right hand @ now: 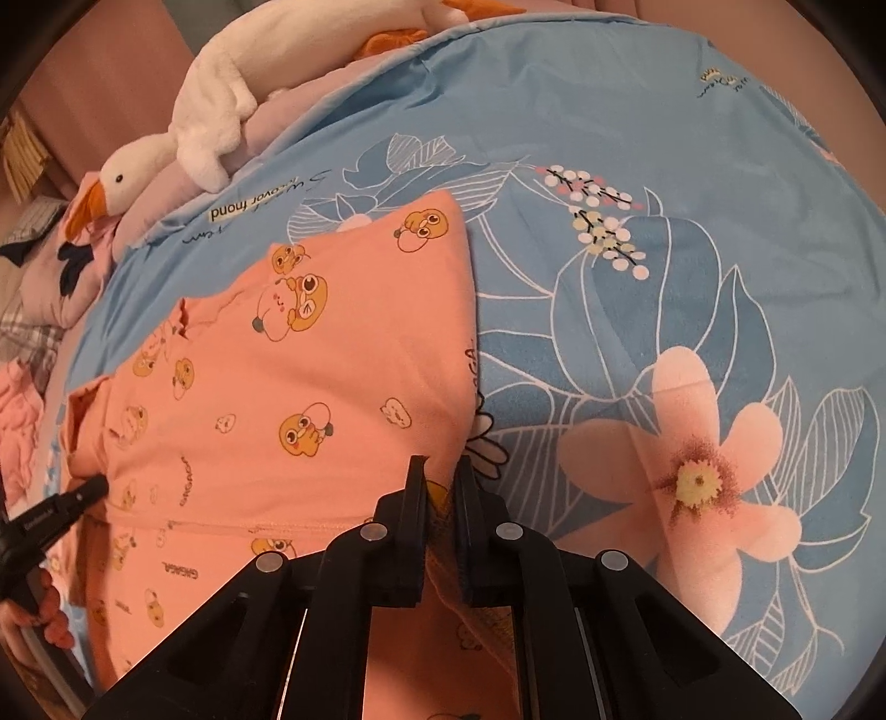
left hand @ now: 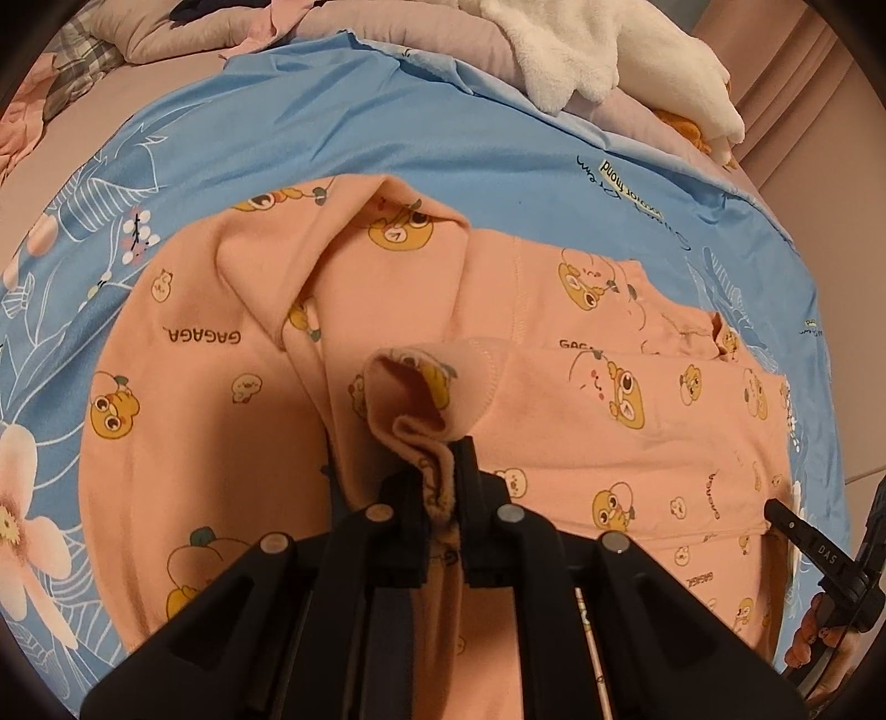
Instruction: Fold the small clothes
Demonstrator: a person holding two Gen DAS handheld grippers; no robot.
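Note:
A small peach garment [left hand: 210,387] printed with cartoon animals lies partly folded on a blue flowered bedspread [left hand: 443,138]. My left gripper [left hand: 440,476] is shut on a bunched fold of the garment near its middle, and cloth sticks up between the jaws. In the right wrist view the same garment [right hand: 277,399] fills the left half. My right gripper [right hand: 441,482] is shut on its right-hand edge, with fabric showing between the jaws. A finger [right hand: 83,495] of the left gripper rests at the garment's left side. A hand shows below it.
A white plush goose [right hand: 210,127] lies on a pink quilt [left hand: 343,33] at the far edge of the bedspread [right hand: 664,277]. The blue cloth to the right of the garment is flat, printed with a large pink flower [right hand: 698,476].

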